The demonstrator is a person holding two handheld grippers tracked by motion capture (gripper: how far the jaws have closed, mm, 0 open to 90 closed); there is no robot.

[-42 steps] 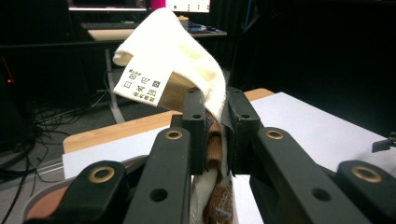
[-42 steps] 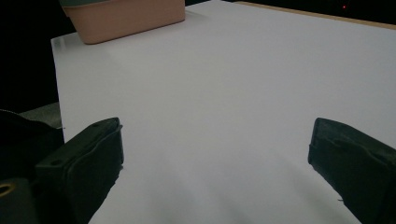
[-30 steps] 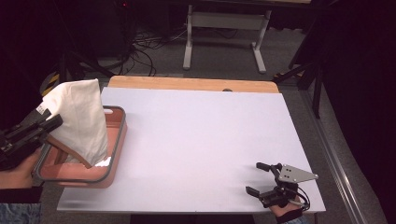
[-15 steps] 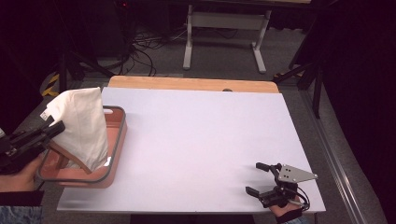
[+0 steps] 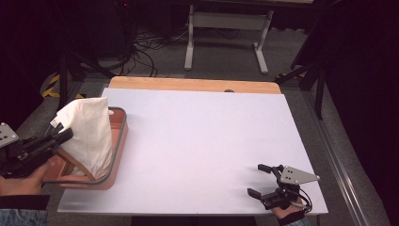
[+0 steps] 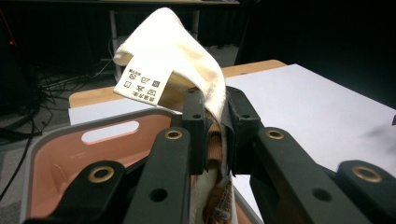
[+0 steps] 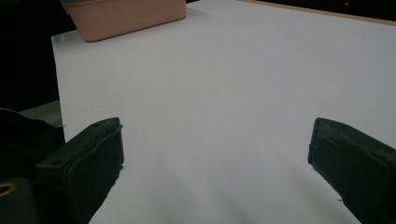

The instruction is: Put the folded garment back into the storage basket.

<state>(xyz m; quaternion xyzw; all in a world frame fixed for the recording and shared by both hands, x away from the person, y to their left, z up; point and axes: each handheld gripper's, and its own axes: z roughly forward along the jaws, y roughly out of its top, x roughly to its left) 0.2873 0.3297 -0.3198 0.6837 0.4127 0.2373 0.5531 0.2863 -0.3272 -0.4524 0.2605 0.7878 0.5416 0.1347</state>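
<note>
1. Where the white cloth [image 5: 89, 134] leaned toward the table's middle a second ago, it now hangs further to the left, over the salmon-pink bin [image 5: 116, 148] at the white table's [image 5: 207, 141] left edge, and the left gripper [image 5: 59, 137] has drawn back toward the near-left corner.
2. Seen in the left gripper view, the jaws of the left gripper [image 6: 215, 126] are pressed together on a fold of the cloth [image 6: 177, 46], which rises above them and curls over to the left.
3. A white care tag [image 6: 142, 84] hangs from the cloth's edge; it carries a row of small laundry symbols and a line of tiny print that is too small to read.
4. Below the jaws, a brownish patterned part of the fabric shows between them, and the bin's [image 6: 60, 158] pink inside with a slot handle lies behind.
5. The right gripper [image 5: 261, 180] has not moved: it rests at the near-right corner of the table, jaws spread wide apart with nothing between them.
6. From the right gripper view, bare white tabletop [image 7: 224, 93] lies between the two jaws, and the bin [image 7: 126, 14] sits far off at the top left.
</note>
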